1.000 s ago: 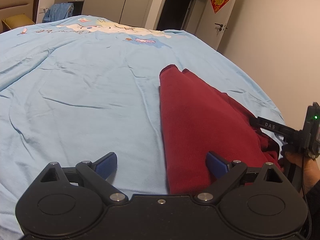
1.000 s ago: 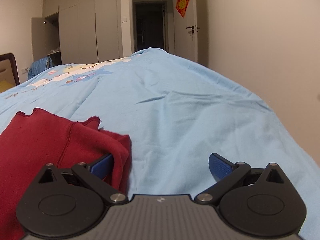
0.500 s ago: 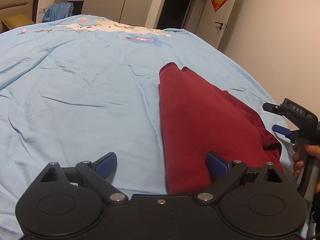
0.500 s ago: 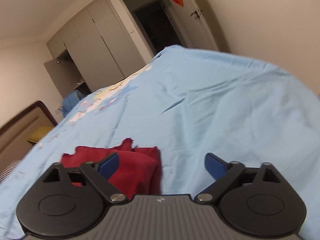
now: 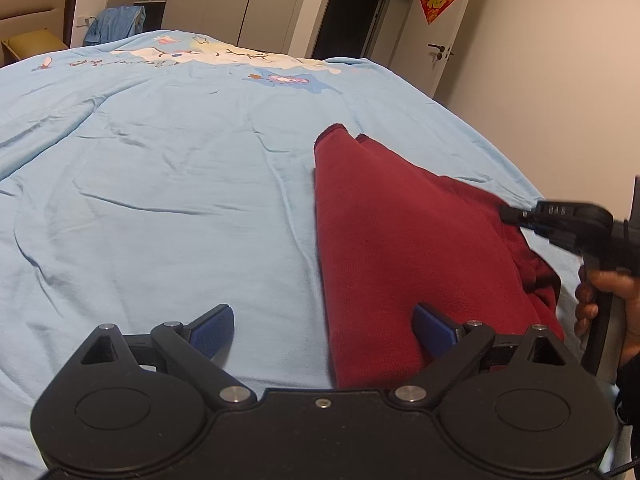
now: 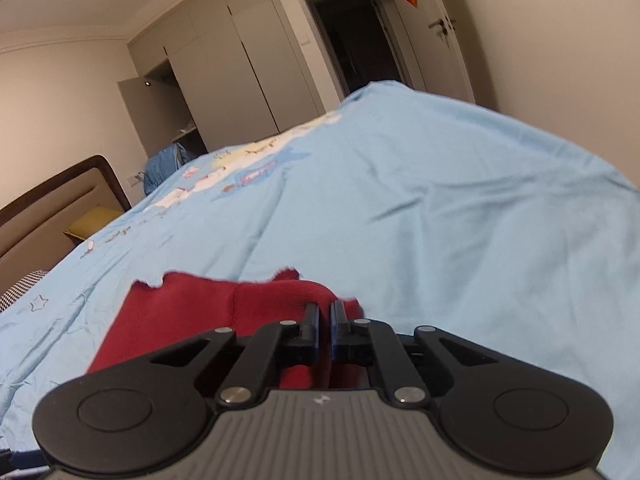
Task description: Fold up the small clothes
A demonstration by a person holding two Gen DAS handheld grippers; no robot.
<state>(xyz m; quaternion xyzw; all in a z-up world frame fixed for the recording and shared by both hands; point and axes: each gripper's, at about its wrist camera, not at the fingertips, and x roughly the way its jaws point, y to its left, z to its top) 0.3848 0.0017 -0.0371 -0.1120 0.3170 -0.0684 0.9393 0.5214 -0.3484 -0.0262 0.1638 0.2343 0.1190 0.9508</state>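
Left gripper [image 5: 322,326]: jaws spread wide, holding nothing, low over the bed [image 5: 160,200]. Its left pad sits over bare sheet, its right pad over the near edge of the garment [image 5: 392,232].

Garment: dark red knit, lying on the right part of the blue sheet, already doubled into a long narrow shape with a straight left edge; right side bunched and uneven.

Right gripper [image 6: 325,322]: jaws pressed nearly together, pinching a fold of the garment [image 6: 192,312] at its right edge.

Progress, judged: at least one lengthwise fold done. Left to do: carry the pinched edge over, then fold end to end and flatten. Roughly midway.

View differences: left wrist shows the garment's full length, the right gripper [image 5: 520,214] side-on and the hand [image 5: 608,300] on its handle. Right wrist shows only the pinched end, but confirms cloth between the pads.
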